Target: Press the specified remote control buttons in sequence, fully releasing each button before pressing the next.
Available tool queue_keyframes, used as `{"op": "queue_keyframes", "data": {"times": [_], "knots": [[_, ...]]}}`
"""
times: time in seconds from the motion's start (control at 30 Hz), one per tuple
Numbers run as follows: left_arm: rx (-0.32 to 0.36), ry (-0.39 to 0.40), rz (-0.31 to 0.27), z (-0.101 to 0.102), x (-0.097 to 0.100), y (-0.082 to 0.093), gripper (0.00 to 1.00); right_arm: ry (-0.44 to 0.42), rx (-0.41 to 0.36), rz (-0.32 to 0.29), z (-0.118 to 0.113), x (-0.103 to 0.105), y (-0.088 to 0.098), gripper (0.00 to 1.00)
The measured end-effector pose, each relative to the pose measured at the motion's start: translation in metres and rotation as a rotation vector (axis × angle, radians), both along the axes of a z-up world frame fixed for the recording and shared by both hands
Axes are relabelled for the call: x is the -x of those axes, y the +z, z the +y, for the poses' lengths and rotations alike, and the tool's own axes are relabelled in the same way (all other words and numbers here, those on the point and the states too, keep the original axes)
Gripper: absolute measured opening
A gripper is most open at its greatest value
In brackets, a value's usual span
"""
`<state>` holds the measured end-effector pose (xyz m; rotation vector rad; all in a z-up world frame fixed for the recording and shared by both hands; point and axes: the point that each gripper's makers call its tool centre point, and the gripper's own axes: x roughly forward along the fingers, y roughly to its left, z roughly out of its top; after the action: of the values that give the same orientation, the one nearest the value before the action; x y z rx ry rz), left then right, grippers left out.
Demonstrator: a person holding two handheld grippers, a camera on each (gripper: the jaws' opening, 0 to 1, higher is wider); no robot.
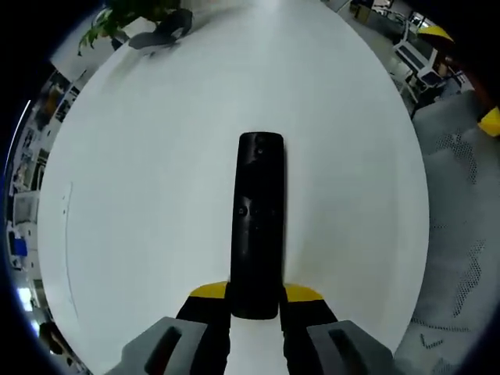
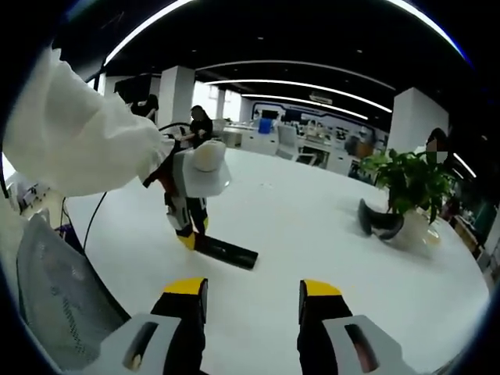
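Note:
A long black remote control (image 1: 256,223) lies on the white table (image 1: 156,195), pointing away from the camera. My left gripper (image 1: 255,298) is shut on its near end, one yellow-tipped jaw on each side. In the right gripper view the same remote (image 2: 226,251) lies flat on the table with the left gripper (image 2: 187,234) gripping one end, held by a white-sleeved arm (image 2: 78,141). My right gripper (image 2: 253,301) hovers above the table, short of the remote, open with nothing between its jaws.
A potted green plant (image 2: 410,183) stands at the far side of the table with a dark grey object (image 2: 379,221) lying beside it. A mesh chair back (image 2: 58,301) is at the table's near left edge. Office desks and a person stand behind.

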<state>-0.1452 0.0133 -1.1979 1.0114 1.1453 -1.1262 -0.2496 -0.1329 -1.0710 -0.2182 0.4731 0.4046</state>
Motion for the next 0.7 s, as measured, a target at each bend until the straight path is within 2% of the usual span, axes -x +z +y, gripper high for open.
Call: {"op": "queue_keyframes", "data": {"times": [0.23, 0.47, 0.7], "knots": [[-0.006, -0.004, 0.0, -0.004, 0.022, 0.0, 0.23, 0.009, -0.005, 0.006, 0.001, 0.001, 0.0, 0.35], [0.036, -0.005, -0.002, -0.005, 0.04, 0.0, 0.23, 0.02, -0.015, 0.023, 0.003, 0.004, -0.001, 0.23], [0.038, -0.023, -0.007, -0.008, 0.062, 0.001, 0.23, 0.036, -0.017, 0.033, 0.006, 0.006, -0.002, 0.17]]}}
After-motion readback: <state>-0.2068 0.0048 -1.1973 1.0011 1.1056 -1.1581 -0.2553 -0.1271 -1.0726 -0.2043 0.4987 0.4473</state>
